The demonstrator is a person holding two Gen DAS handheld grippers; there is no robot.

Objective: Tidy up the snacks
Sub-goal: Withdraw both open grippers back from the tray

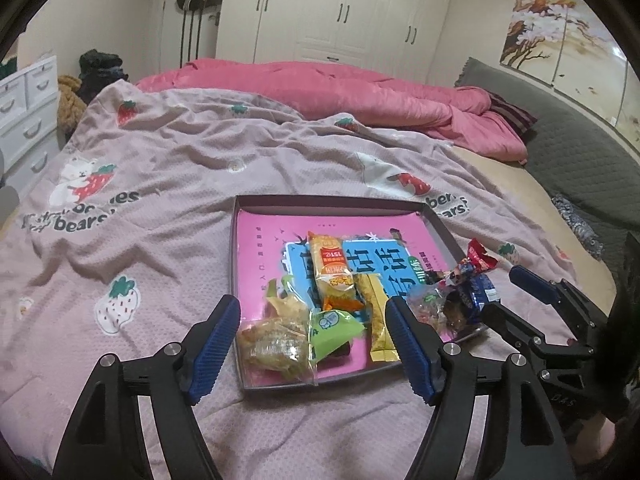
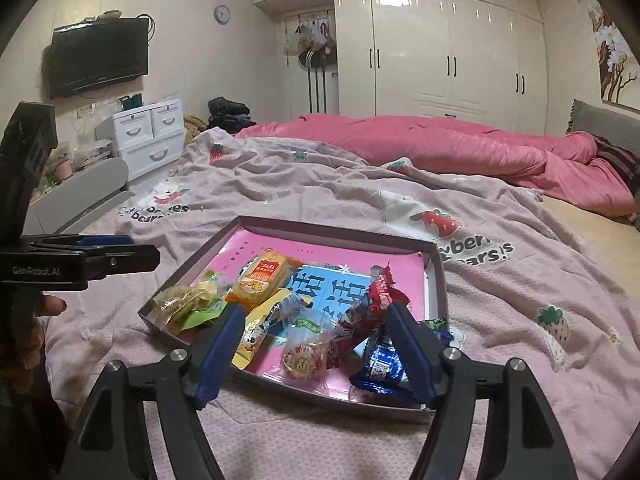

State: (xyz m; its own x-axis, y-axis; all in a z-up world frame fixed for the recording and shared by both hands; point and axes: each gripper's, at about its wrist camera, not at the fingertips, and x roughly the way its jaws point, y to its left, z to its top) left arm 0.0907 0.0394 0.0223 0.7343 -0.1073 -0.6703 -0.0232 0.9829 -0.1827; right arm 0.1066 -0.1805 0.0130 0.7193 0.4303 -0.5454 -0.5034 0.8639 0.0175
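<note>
A shallow box [image 2: 438,276] lay on the pink bedspread [image 1: 160,248], a rumpled pink quilt [image 1: 360,92] beyond it. In the box sat wrapped snacks [image 2: 296,320]: yellow, orange, green, red and blue packets. Both the left gripper [image 1: 316,344] and right gripper [image 2: 316,344] hovered over the box's near edge, jaws apart, gripping nothing

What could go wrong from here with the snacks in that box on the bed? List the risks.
1. The shallow box sits on a soft, wrinkled blanket; a push on its rim could tip it and spill snacks.
2. The blue packet and red packet lie piled by the near right corner, so they may slide over the low wall.
3. The left gripper and right gripper, both open, hang close over the same box and could collide.
</note>
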